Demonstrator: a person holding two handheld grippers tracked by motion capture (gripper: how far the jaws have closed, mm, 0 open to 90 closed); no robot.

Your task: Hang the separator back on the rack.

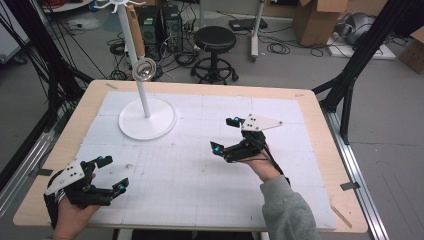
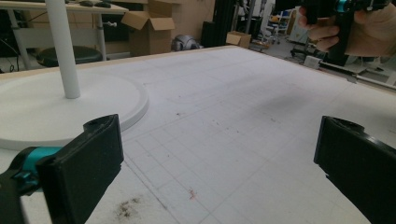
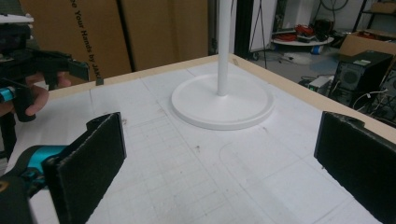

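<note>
Left gripper low at the near-left corner of the table, hand underneath, jaws spread wide, nothing between them, aimed across the mat. White stand sits at far left of the mat, well apart from both; a metal ring hangs on its pole. Right gripper right of centre, forearm coming in from below, jaws released and empty, facing the stand's base.

The stand looks like smooth, matt white plastic. The counter is pale wood under a matt white gridded sheet. The jaws carry rough black pads.
</note>
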